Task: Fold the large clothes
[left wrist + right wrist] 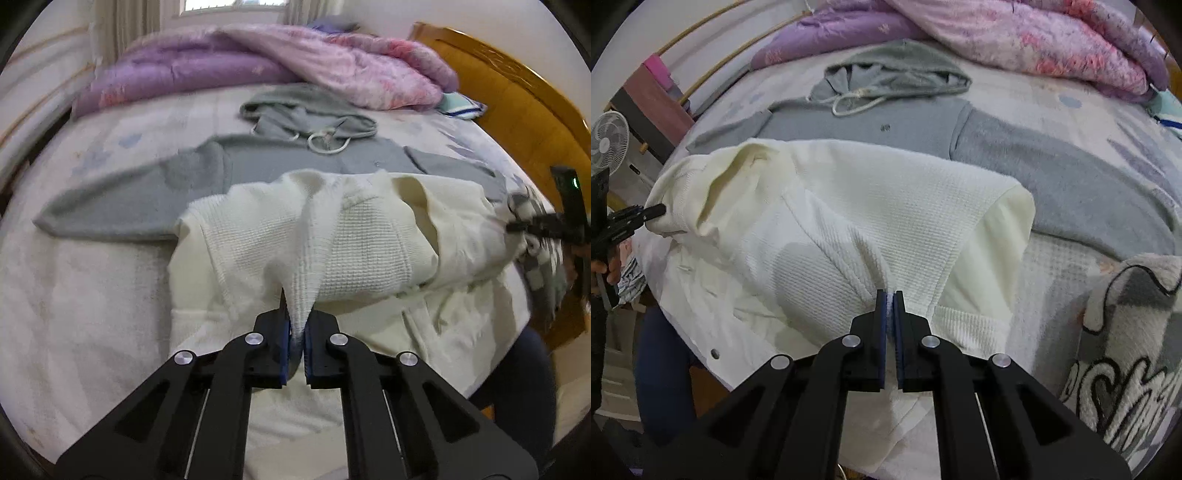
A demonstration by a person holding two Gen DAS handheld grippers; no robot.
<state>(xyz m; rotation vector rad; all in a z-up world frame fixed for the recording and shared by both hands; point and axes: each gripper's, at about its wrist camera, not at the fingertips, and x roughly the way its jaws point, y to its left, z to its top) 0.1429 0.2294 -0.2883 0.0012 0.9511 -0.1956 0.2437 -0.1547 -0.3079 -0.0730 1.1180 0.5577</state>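
Observation:
A cream waffle-knit garment [369, 243] lies bunched on the bed, partly over a grey hoodie. My left gripper [298, 314] is shut on a pinched fold of it, and the cloth rises in a ridge from the jaws. In the right wrist view my right gripper [889, 295] is shut on another fold of the cream garment [886, 206]. Each gripper shows in the other's view, nipping the garment's edge: the right gripper [517, 225] at the right, the left gripper [659, 212] at the left.
The grey hoodie [1052, 184] lies spread flat behind, hood and drawstring toward a purple and pink quilt [258, 62]. A grey-and-white checked blanket [1126, 332] sits at the right. A wooden headboard [517, 110], a fan [607, 140] and the person's dark trouser leg [661, 369] border the bed.

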